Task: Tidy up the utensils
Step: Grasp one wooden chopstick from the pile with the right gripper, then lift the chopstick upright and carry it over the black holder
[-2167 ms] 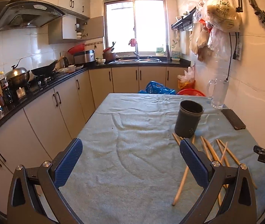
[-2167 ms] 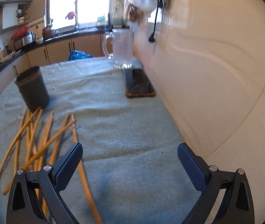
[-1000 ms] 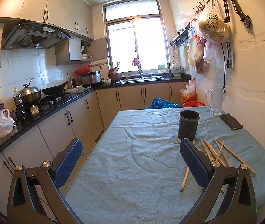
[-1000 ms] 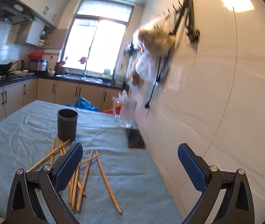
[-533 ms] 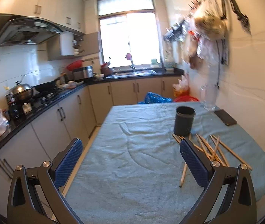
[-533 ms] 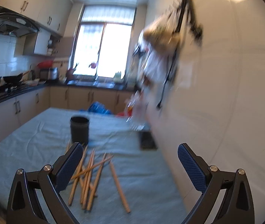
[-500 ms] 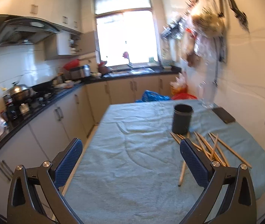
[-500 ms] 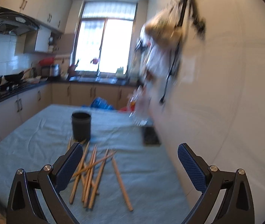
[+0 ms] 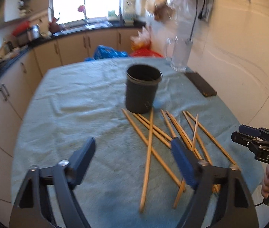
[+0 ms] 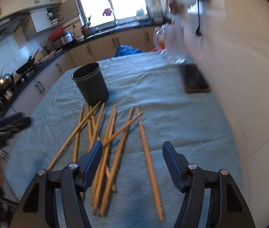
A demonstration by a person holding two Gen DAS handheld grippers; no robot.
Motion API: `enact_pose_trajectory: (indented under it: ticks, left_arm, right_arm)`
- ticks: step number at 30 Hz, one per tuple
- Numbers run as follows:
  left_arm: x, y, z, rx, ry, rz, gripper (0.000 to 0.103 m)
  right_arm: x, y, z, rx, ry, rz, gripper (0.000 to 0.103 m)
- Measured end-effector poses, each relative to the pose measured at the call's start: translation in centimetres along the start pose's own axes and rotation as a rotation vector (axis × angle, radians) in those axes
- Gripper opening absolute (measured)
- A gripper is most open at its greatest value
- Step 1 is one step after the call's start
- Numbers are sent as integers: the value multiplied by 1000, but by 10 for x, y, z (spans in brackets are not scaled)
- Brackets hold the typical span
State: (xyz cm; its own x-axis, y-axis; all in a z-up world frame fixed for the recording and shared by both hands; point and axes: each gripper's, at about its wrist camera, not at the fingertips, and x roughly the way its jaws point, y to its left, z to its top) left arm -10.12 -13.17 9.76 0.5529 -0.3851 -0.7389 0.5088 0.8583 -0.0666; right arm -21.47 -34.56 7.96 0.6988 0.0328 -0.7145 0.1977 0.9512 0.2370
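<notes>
Several wooden chopsticks (image 9: 154, 131) lie scattered and crossed on the blue-grey tablecloth (image 9: 81, 104), just in front of an upright, empty dark cup (image 9: 143, 89). My left gripper (image 9: 133, 153) is open and empty above the near left part of the pile. The right gripper shows at the right edge of the left wrist view (image 9: 256, 138). In the right wrist view the chopsticks (image 10: 113, 133) and the cup (image 10: 90, 83) show too. My right gripper (image 10: 132, 152) is open and empty, low over the pile's near end, one chopstick lying between its fingers.
A dark phone (image 10: 195, 79) lies near the wall at the table's right side, behind it a clear glass jug (image 10: 172, 45). The wall runs close along the right. Kitchen cabinets (image 9: 7, 87) and a counter stand left of the table. The tablecloth (image 10: 172, 114) is wrinkled.
Both grippers have dropped from high above the table and tilted down to just over the chopstick pile. Their jaws now stand narrower than before, still open. The chopsticks and cup have not moved.
</notes>
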Motion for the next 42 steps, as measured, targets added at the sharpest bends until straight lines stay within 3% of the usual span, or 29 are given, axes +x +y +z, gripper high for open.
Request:
enact_pose_trajectory:
  ticks: [4, 8, 17, 20, 21, 22, 23, 24, 26, 30, 39, 41, 42]
  left_arm:
    - [42, -6, 11, 14, 94, -56, 52]
    - [77, -17, 23, 58, 141, -86, 51]
    - [121, -32, 33, 127, 229, -91, 47]
    - [130, -33, 31, 136, 259, -91, 30]
    - [133, -33, 31, 130, 271, -95, 19]
    - [134, -32, 31, 123, 280, -96, 9]
    - [136, -31, 31, 112, 285, -96, 7]
    - [136, -30, 31, 104, 284, -97, 7]
    - [132, -26, 31, 80, 270, -104, 6]
    - [112, -22, 29, 71, 234, -107, 6]
    - [56, -14, 22, 51, 134, -124, 6]
    - [54, -11, 19, 46, 135, -116, 6]
    - [53, -9, 17, 40, 135, -114, 6]
  right_arm:
    - [30, -8, 13, 90, 67, 140, 59]
    - [55, -12, 23, 187, 109, 223, 54]
    - [94, -28, 33, 315, 165, 228, 51]
    - [101, -30, 34, 335, 170, 221, 45]
    - [104, -31, 34, 338, 173, 219, 44]
    - [107, -30, 35, 344, 178, 219, 41]
    - [109, -31, 35, 346, 180, 221, 37]
    - [111, -30, 36, 350, 181, 223, 35]
    - [114, -30, 37, 351, 181, 227, 13]
    - [112, -25, 39, 334, 171, 230, 1]
    - [85, -2, 47, 235, 95, 171, 4]
    - [92, 2, 48, 237, 123, 183, 33]
    - [97, 4, 49, 235, 135, 185, 37]
